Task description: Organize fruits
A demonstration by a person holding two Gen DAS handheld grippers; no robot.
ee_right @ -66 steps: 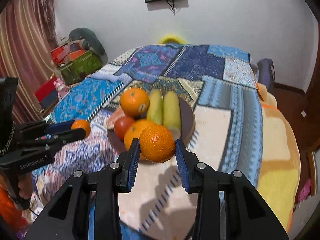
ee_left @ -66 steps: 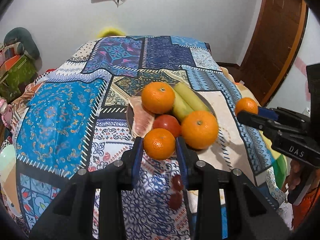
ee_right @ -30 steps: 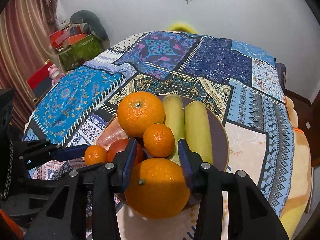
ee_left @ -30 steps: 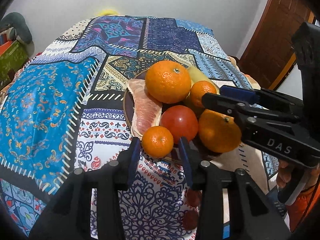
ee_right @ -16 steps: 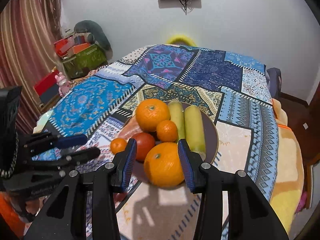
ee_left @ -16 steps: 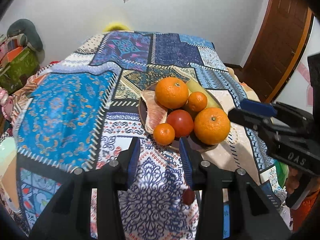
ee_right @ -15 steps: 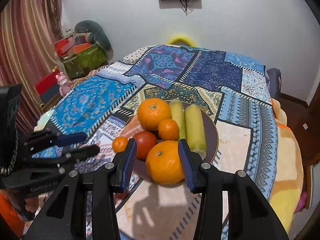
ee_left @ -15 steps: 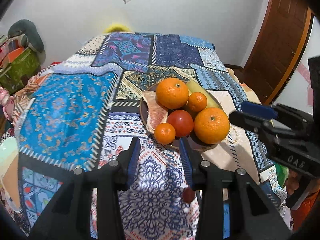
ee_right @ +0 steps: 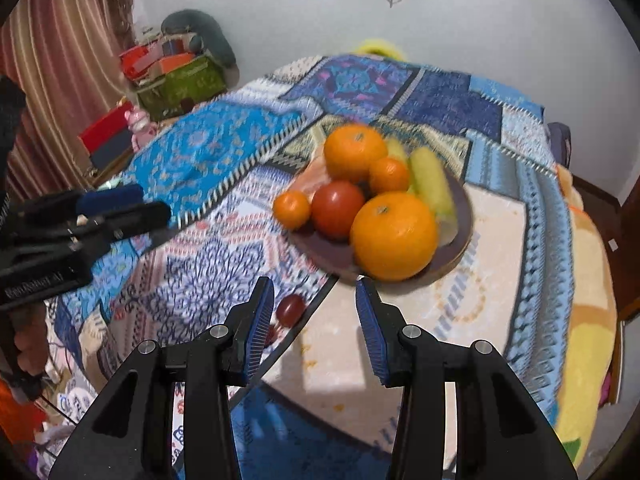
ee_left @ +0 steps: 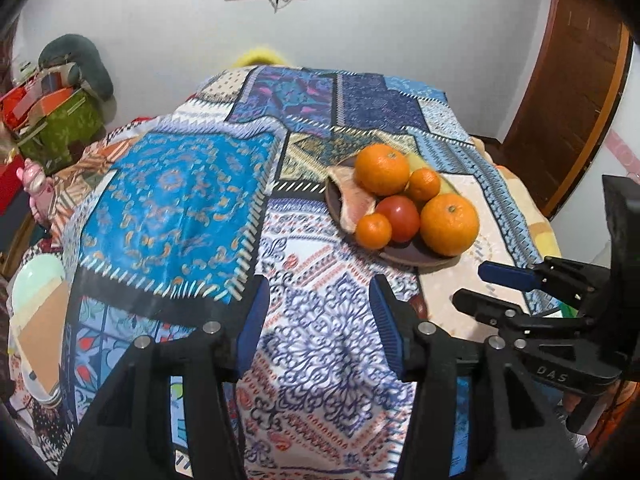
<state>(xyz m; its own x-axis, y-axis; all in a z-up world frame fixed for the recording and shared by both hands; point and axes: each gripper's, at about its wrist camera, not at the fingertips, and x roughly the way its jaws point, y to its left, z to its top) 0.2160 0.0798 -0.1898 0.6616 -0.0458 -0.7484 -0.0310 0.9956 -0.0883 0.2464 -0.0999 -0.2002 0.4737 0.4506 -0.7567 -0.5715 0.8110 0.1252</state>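
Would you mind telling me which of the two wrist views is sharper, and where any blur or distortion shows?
Left wrist view: sharp, with the plate and tomato crisp. Right wrist view: motion-smeared, the big orange and bananas soft-edged. Both: fisheye bending, dark corners.

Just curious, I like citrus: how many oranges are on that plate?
4. Big orange at the near rim, another big one at the back, a small one in the middle, a small one at the left edge. Others may hide underneath.
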